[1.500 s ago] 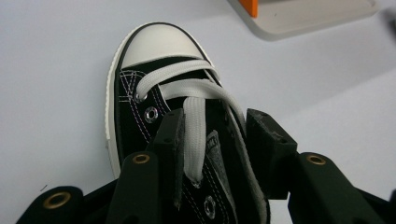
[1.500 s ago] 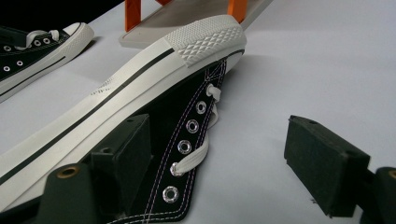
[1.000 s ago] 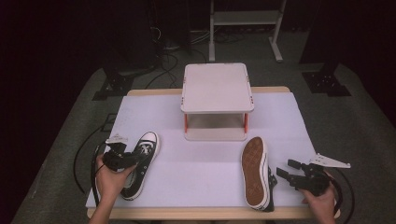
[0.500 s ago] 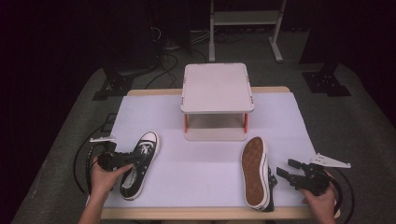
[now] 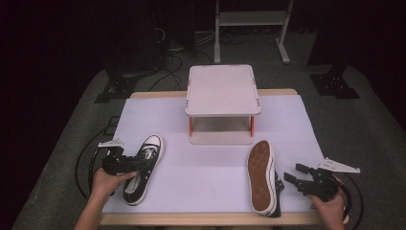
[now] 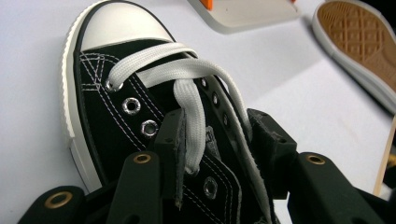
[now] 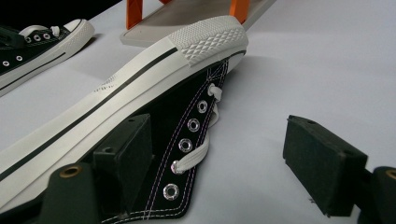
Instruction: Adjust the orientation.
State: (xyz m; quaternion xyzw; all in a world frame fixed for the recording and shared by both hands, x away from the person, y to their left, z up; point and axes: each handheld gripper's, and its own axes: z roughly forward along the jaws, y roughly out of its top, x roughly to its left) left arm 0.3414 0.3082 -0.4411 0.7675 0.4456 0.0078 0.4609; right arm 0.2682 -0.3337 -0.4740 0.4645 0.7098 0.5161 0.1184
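A black canvas shoe (image 5: 143,165) with white laces stands upright at the front left of the white table cover (image 5: 210,163). My left gripper (image 5: 134,163) comes at it from the left. In the left gripper view that gripper (image 6: 215,140) is narrowed onto the lace, tongue and eyelet flap of the shoe (image 6: 116,93). Its twin (image 5: 262,175) lies on its side at the front right, tan sole up. My right gripper (image 5: 293,173) sits just right of it, open. In the right gripper view one jaw of that gripper (image 7: 219,154) is beside the shoe's upper (image 7: 187,135); the other stands free.
A white two-level stand (image 5: 222,91) with orange posts sits at the middle back of the table. Cables (image 5: 91,158) loop on the floor to the left. A metal frame (image 5: 249,19) stands beyond the table. The wooden front edge (image 5: 206,219) runs close to both hands.
My left hand drew slightly left and toward me, then came back in so the jaws sit over the upright shoe's laces. Neither shoe has shifted, and the right gripper stayed put.
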